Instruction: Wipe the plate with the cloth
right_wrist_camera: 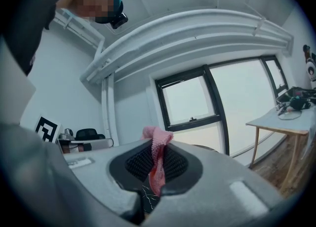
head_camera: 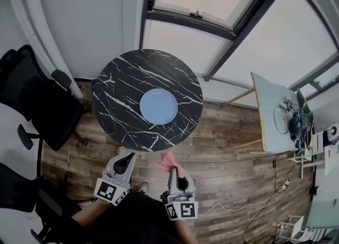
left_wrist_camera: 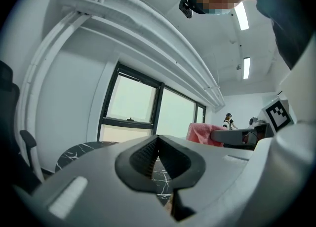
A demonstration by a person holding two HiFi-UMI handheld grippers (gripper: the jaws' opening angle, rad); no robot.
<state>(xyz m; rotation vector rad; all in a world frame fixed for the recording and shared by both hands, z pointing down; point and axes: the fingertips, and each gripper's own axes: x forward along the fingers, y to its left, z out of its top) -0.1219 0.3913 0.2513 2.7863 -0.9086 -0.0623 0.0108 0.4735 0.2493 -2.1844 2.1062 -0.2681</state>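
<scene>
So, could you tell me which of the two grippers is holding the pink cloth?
The right gripper: the pink cloth is pinched between its jaws, whereas the left gripper is shut with nothing in it.

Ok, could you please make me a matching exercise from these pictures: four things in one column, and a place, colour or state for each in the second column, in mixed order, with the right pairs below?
Column one
1. plate
2. cloth
3. left gripper
4. table

Column two
A. shut, with nothing between its jaws
B. round, black with white veins
C. pink, pinched in the right gripper
D. pale blue, lying on the table

Right pairs: 1-D, 2-C, 3-A, 4-B
</scene>
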